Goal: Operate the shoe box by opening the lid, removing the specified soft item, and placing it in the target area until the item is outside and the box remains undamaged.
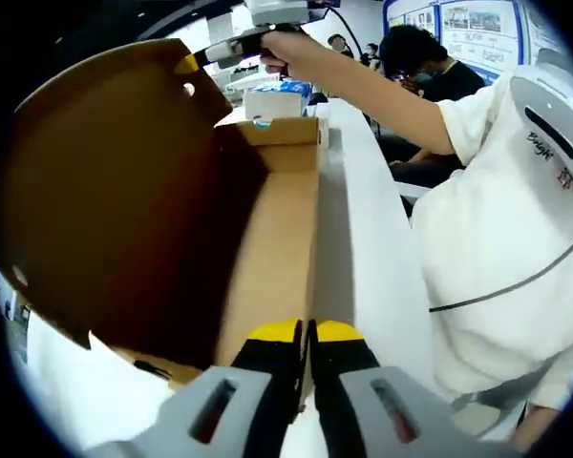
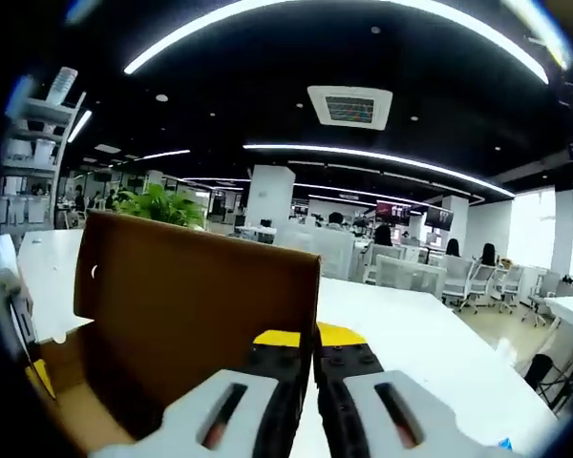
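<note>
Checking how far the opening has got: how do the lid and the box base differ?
The lid stands raised, nearly upright; the box base lies flat on the white table. The lid's inner face looks dark brown; the box base's inside is lighter tan. The right tongs pinch the lid's top edge; the left tongs sit closed at the box base's near edge. Both are cardboard.

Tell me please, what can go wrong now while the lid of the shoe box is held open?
The right tongs pinch the raised lid at its top corner; pulling further back could crease or tear the cardboard there. The left tongs sit shut at the box wall, and pressing could dent it.
</note>
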A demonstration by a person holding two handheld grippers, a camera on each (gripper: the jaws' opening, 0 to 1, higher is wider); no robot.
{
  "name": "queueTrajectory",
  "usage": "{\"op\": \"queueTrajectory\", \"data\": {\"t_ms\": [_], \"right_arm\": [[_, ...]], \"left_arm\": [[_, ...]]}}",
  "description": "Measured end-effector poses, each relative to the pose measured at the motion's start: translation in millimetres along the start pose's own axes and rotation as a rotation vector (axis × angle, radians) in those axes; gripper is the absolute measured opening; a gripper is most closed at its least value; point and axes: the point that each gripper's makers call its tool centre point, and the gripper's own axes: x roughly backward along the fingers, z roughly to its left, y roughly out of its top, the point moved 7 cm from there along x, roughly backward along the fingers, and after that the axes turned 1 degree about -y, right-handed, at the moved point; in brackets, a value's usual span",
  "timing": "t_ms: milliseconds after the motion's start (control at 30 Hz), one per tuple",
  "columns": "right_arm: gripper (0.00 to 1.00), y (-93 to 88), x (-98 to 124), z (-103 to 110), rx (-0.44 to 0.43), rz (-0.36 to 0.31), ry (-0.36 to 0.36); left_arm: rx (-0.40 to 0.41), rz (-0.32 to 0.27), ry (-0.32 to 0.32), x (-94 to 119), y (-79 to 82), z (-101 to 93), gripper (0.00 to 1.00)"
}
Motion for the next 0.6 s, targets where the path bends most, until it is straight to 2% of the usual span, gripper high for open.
{"op": "queueTrajectory", "data": {"t_ms": [167, 267, 300, 433, 467, 600], "right_arm": [[0.00, -3.0, 18, 3, -0.002, -0.044, -0.017], [0.00, -5.8, 33, 0, -0.057, -0.118, -0.043], [0.00, -7.4, 34, 0, -0.055, -0.116, -0.044], [0.00, -12.3, 39, 1, -0.048, -0.134, -0.062], [0.00, -13.9, 41, 1, -0.037, -0.133, -0.069], [0.00, -19.2, 52, 1, -0.045, -0.173, -0.064]], "left_arm": [[0.013, -0.002, 0.007, 0, 0.2, 0.6, 0.04], [-0.025, -0.013, 0.051, -2, 0.8, 3.1, 0.07], [-0.030, -0.028, 0.066, -2, 0.3, 4.4, 0.08], [-0.055, -0.032, 0.072, -2, -0.3, 3.2, 0.08], [-0.084, -0.025, 0.080, -2, 0.2, 3.1, 0.09], [-0.106, -0.054, 0.102, -2, -0.7, 3.0, 0.10]]}}
